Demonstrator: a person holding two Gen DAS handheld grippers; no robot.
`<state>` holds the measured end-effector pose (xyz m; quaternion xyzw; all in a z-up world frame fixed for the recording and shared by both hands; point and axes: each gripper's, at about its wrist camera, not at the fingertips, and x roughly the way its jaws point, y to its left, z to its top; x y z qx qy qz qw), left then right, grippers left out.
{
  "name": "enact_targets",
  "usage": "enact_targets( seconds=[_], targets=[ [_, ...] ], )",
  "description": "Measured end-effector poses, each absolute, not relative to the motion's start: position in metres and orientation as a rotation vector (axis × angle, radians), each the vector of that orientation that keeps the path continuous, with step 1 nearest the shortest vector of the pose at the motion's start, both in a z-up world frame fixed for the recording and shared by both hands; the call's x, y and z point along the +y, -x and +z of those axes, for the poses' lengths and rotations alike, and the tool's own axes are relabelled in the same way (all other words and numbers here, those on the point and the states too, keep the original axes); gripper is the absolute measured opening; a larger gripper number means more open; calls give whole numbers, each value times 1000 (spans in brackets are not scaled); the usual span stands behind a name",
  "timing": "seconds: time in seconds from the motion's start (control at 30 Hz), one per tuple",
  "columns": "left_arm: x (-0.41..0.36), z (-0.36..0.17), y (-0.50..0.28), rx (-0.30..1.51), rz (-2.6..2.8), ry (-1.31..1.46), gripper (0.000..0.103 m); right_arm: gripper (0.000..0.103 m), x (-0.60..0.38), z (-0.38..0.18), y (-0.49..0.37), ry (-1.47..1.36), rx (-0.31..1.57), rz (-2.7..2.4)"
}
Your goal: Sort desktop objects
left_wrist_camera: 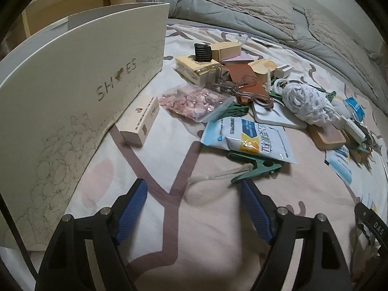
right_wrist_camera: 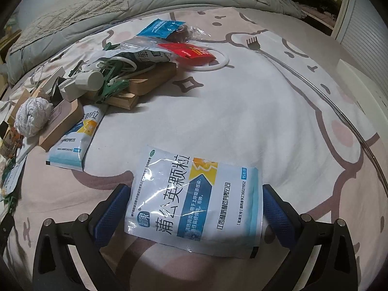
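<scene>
Right wrist view: the right tool (right_wrist_camera: 194,215) straddles a medicine sachet (right_wrist_camera: 194,198), spread, unpinched; next, I reckon, squeeze and lift; the left tool (left_wrist_camera: 194,208) gapes empty.

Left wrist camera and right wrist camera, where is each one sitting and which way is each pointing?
Left wrist: on the left gripper, angled down at the bedsheet; shoe box left, clutter ahead; open blue pads show.
Right wrist: on the right gripper, angled down at a medicine sachet lying between its open pads.
Shared: the white yarn ball and the clutter pile.

Cream shoebox (left_wrist_camera: 80,77), green clip (left_wrist_camera: 254,167)
</scene>
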<state>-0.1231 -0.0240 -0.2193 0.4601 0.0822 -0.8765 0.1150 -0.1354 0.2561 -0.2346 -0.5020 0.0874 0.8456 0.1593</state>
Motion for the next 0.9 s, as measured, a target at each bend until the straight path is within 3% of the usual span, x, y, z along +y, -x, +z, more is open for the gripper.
enact_targets(
  seconds=[0.2,0.57,0.9],
  targets=[
    [-20,-217,109,253,-2543,-1370,80,103,257,-235,135,1432,252,2427],
    [-8,-218,120,426,-2507,-1334,93,103,257,-233,129,1475,215,2490],
    [11,-219,127,412,-2476,-1303,93,102,256,-233,122,1469,192,2542]
  ],
)
